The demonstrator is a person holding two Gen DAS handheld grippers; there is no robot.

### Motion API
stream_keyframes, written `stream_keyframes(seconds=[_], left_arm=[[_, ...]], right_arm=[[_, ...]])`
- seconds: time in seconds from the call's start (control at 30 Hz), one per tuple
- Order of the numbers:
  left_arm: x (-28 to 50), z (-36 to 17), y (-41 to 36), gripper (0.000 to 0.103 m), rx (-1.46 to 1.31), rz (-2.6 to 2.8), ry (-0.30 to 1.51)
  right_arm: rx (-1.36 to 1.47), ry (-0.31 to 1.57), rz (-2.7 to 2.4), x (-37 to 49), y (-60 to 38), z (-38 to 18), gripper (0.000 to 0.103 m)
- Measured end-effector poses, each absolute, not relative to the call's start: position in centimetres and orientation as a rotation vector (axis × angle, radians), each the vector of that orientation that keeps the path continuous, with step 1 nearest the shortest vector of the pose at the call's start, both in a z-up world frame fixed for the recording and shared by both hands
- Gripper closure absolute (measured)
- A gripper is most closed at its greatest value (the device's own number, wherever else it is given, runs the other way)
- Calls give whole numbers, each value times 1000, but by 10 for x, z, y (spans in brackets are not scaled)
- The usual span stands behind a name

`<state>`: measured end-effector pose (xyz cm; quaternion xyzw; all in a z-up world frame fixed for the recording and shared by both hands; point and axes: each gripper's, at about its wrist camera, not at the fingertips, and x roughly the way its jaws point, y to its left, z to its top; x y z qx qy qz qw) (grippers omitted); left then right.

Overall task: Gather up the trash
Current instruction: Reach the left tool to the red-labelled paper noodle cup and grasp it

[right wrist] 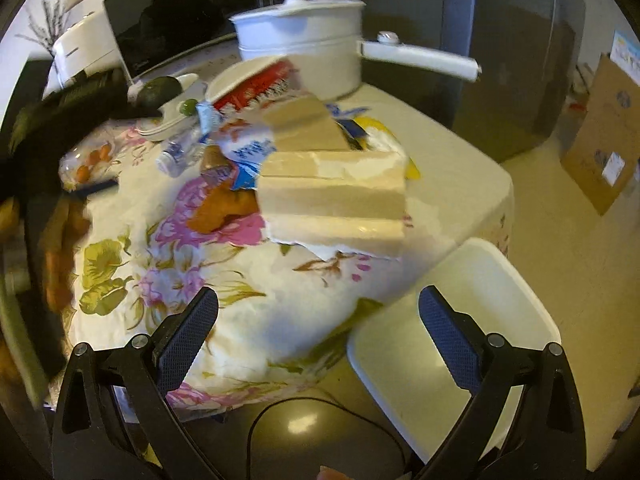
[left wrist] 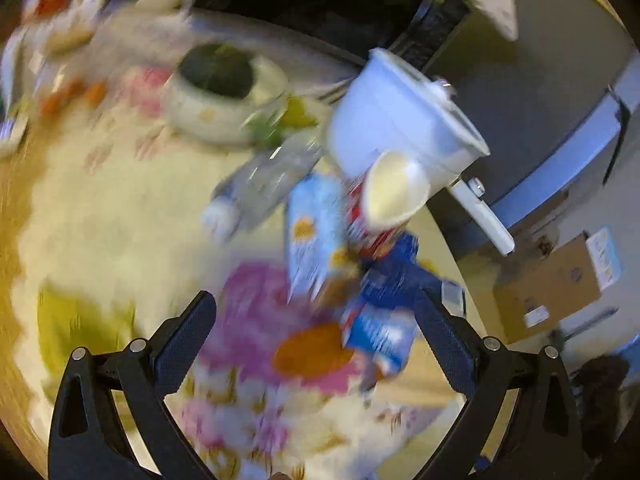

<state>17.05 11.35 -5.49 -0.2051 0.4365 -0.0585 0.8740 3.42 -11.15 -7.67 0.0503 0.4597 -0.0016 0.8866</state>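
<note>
None of the trash looks collected yet: blue snack wrappers point(left wrist: 316, 240), a clear plastic bottle point(left wrist: 256, 188) and a torn cardboard box point(right wrist: 332, 196) crowd the floral tablecloth point(right wrist: 248, 312) near its far edge by the white pot point(right wrist: 300, 52). The left gripper point(left wrist: 316, 320) and right gripper point(right wrist: 320, 312) are spread wide, holding nothing.

White pot point(right wrist: 304, 40) on cream tablecloth point(right wrist: 280, 292) with pink, olive flowers.

Ahead of the wide-open right gripper point(right wrist: 318, 316), a torn cardboard box point(right wrist: 334, 196) lies on the floral bench point(right wrist: 224, 280) among wrappers point(right wrist: 250, 160).
</note>
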Motion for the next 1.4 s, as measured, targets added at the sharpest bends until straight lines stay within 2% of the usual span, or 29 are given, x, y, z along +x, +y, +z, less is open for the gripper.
stream_keyframes(seconds=[0.1,0.23,0.4,0.5,0.57,0.73,0.87,1.07,1.23,1.4], left_arm=[[201,-32,83,9,-307,-159,871],[242,-20,31,19,-122,-192,873],[279,-35,-17,26,57,-179,908],[299,-59,-32,36,153,-123,957],[305,-70,-32,61,168,-113,993],[297,-72,-21,94,127,-145,979],[283,-55,-7,98,30,-205,920],[242,-13,25,99,-149,-274,815],[182,24,65,99,-346,-337,698],[126,35,105,99,-474,-370,629]], right_arm=[[156,990,2,36,-128,-80,7],[225,1003,3,39,-146,-79,7],[250,977,-20,41,-162,-72,7],[272,977,-22,42,-171,-71,7],[290,973,-21,42,-176,-69,7],[307,968,-10,41,-180,-66,7],[298,978,1,42,-174,-68,7],[269,967,2,44,-167,-69,7],[199,886,-27,47,-162,-64,7],[154,878,78,72,-147,-55,7]])
